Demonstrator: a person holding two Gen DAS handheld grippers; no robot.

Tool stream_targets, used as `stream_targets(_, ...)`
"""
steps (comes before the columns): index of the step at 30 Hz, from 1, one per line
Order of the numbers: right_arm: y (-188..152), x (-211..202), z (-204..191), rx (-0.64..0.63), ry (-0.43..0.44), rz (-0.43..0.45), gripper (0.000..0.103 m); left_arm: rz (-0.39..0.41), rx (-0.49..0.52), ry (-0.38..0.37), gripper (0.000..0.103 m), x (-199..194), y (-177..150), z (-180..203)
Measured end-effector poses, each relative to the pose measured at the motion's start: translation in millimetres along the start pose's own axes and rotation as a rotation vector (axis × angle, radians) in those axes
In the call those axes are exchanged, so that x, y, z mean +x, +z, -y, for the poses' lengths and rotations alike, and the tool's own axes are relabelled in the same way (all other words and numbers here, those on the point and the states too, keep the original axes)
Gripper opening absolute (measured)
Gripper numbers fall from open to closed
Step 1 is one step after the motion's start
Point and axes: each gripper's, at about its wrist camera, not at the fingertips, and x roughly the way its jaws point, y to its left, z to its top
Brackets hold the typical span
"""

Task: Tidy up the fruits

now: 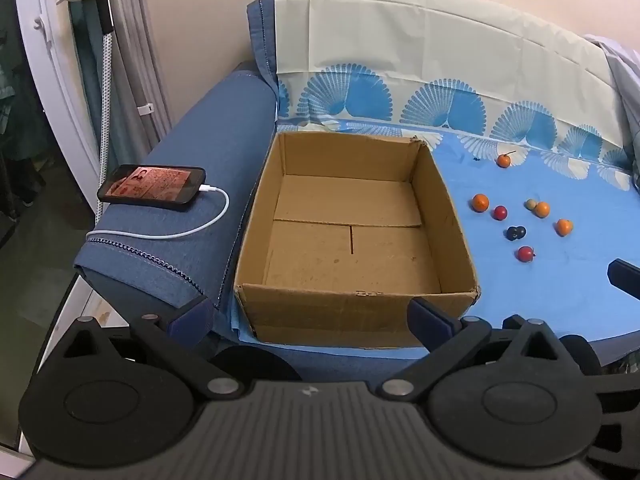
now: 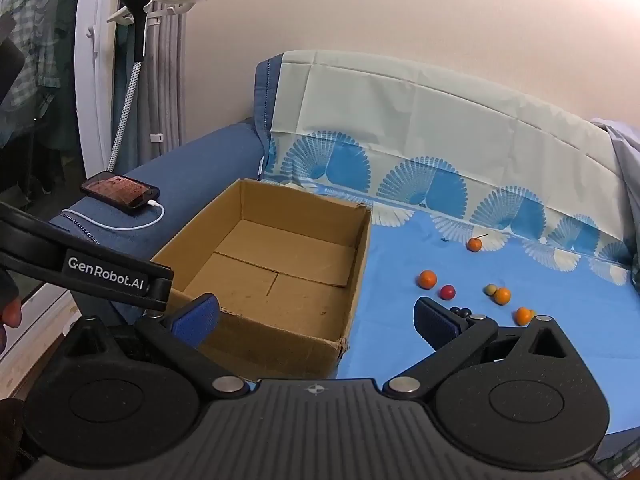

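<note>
An open, empty cardboard box sits on the blue cloth; it also shows in the right wrist view. To its right lie several small fruits: oranges, red ones, a dark pair and a stemmed orange. They show in the right wrist view too, such as an orange and a red one. My left gripper is open and empty before the box's near wall. My right gripper is open and empty over the box's near right corner.
A phone on a white cable lies on the blue sofa arm left of the box. A patterned cloth covers the sofa back. A garment steamer and a white door frame stand at far left.
</note>
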Motion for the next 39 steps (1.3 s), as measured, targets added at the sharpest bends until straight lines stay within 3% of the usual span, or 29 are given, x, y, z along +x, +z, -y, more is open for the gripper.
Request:
stream_targets(26,0.1,0.7,-6.0,-0.009,0.014,-0.008,0.103,-0.006,0.007,0.001,0.103,1.8,-7.3,-0.8)
stream_targets(39,2.8,7.1,4.9,0.025,0.045,-0.055,0.103,-0.022,0.019,0.006,0.103,5.2,-4.7,3.5)
